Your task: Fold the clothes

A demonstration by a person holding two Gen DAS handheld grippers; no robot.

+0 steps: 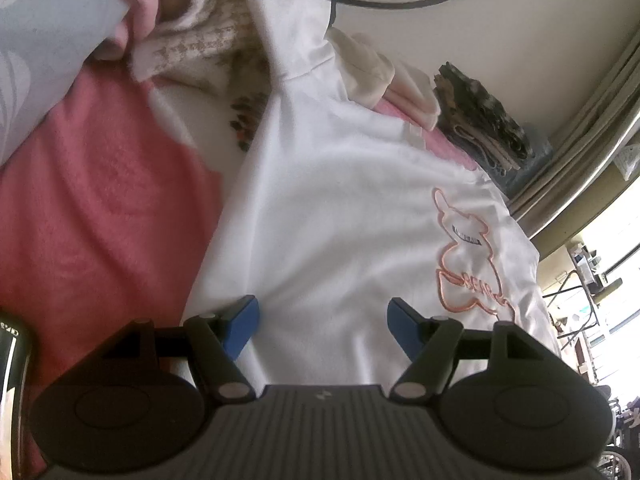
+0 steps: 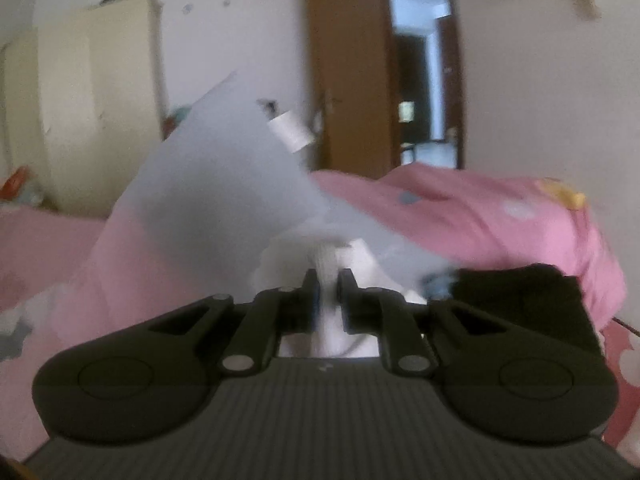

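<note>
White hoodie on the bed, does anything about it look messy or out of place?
Yes. The white hoodie lies crooked across the pink bedding, and a patterned cream garment is bunched untidily beside its hood. The folded stack behind looks tidy.

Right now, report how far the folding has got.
Done: a folded stack sits at the far edge of the bed. In hand: the white hoodie lies spread under the open left gripper; white fabric sits between the right gripper fingers. Left: the hoodie shows no fold yet.
</note>
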